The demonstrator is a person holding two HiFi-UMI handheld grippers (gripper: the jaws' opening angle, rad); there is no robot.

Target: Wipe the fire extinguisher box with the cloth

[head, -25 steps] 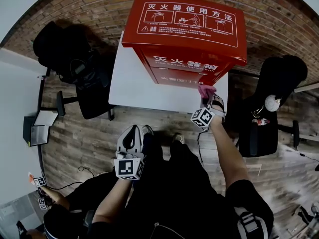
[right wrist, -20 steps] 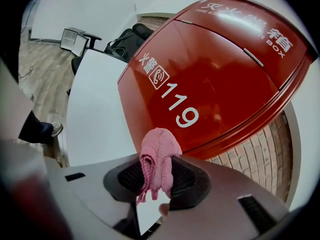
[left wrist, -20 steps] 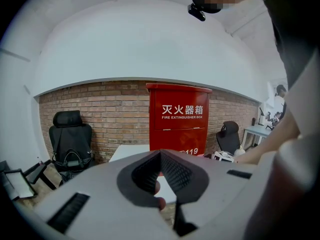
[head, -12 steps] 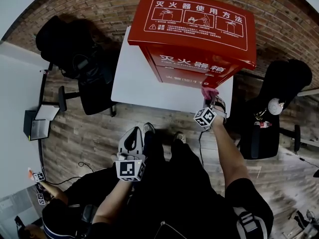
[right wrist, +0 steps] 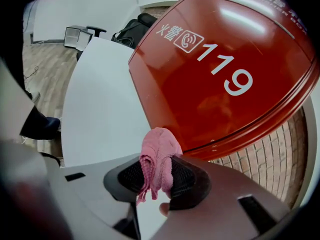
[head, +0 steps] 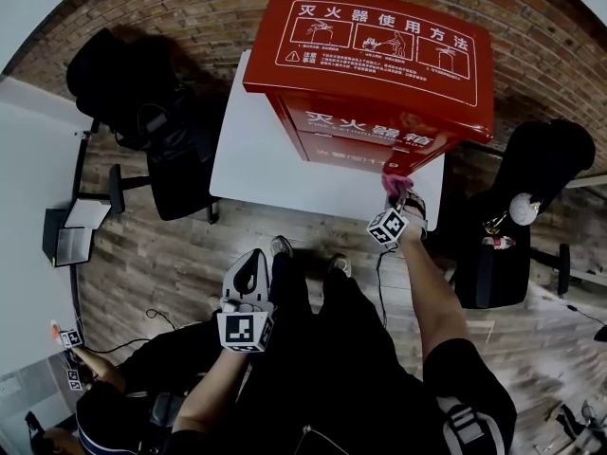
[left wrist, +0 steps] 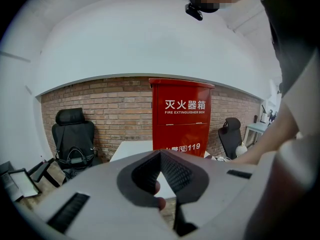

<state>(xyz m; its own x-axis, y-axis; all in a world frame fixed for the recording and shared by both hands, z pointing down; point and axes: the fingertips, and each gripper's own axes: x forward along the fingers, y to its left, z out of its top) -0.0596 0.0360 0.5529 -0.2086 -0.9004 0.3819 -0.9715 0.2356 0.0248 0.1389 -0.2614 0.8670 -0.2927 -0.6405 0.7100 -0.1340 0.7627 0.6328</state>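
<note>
Cloth (right wrist: 158, 151), pink, pinched in right claw (right wrist: 156, 160); bunch protrudes ahead of it, at lower front edge of fire extinguisher box (right wrist: 225, 79). The left claw (left wrist: 161, 160) closed, empty, well apart from box.

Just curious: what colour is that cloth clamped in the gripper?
Pink. The cloth shows best in the right gripper view.

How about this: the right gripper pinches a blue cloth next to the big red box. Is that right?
Not quite. The cloth is pink, not blue, as the right gripper view shows. The right gripper does pinch it next to the big red box.
</note>
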